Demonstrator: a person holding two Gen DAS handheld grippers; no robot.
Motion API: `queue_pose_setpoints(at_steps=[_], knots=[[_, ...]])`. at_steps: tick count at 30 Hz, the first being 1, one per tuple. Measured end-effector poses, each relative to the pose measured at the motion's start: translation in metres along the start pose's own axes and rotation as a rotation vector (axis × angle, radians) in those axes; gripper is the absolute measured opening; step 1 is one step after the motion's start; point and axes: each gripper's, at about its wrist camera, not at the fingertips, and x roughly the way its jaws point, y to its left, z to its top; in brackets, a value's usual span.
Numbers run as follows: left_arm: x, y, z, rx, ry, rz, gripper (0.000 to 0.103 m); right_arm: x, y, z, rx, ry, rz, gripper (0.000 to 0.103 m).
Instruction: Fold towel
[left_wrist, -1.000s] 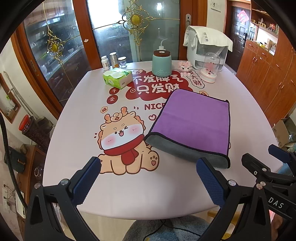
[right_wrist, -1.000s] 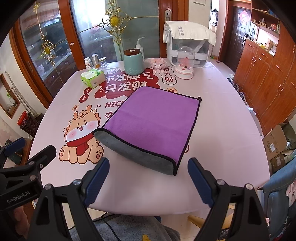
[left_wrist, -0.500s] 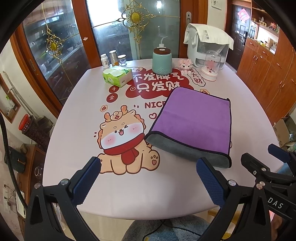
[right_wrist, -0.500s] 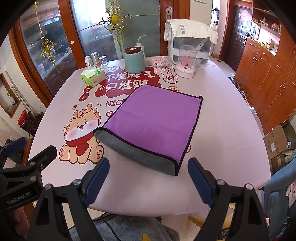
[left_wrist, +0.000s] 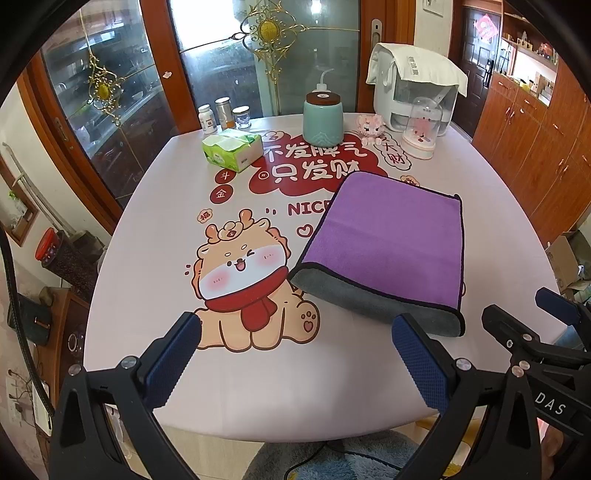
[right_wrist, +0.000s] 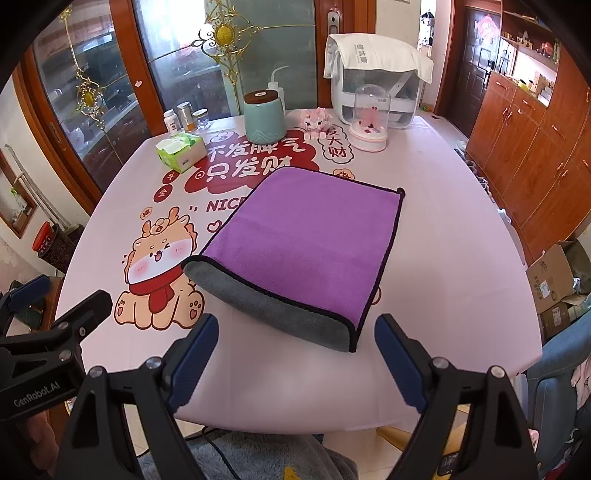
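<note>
- Wood-framed glass doors with gilt ornaments close off the far side of the room, and wooden cabinets run along the right wall.
- Ahead of both tools stretches the worktop (left_wrist: 155, 258), covered in a pale pink cloth printed with a cartoon dragon (left_wrist: 243, 291) and red lettering.
- The left hand-held gripper (left_wrist: 295, 354) hangs over the near edge of the worktop with its blue-padded fingers (left_wrist: 173, 358) spread wide and nothing between them.
- The right hand-held gripper (right_wrist: 293, 354) also hangs over the near edge, its fingers (right_wrist: 194, 360) wide apart and holding nothing.
- The towel (right_wrist: 310, 236) lies flat on the worktop just ahead of the right hand-held gripper, folded over so the purple face is up and a grey band shows along the rounded near edge.
- From the left hand-held gripper, the towel (left_wrist: 391, 240) sits ahead and to the right, its near grey corner close to the right finger's tip; whether they touch cannot be told.
- Far beyond the towel stand a teal canister (left_wrist: 322, 118), a green tissue pack (left_wrist: 232, 149), three small jars (left_wrist: 223, 115), a glass-domed ornament (left_wrist: 421, 129) and a white appliance (left_wrist: 417, 92) with a cloth draped over it.
- A cardboard box (right_wrist: 554, 280) sits on the floor off to the right.
</note>
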Motion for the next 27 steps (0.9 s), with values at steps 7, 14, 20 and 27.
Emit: queue_pose_setpoints(at_steps=[7,14,20,27], knots=[[0.002,0.002,0.002,0.003,0.004,-0.001,0.103,0.003,0.001,0.002,0.002,0.006,0.001,0.087],[0.005,0.003,0.004,0.004,0.007,-0.003,0.103,0.007,0.005,0.004,0.006,0.013,0.000,0.087],[0.009,0.006,0.007,0.011,0.012,-0.007,0.103,0.010,0.007,0.006,0.009,0.017,0.000,0.087],[0.010,0.008,0.008,0.014,0.017,-0.010,0.103,0.010,0.007,0.006,0.009,0.018,-0.001,0.087]])
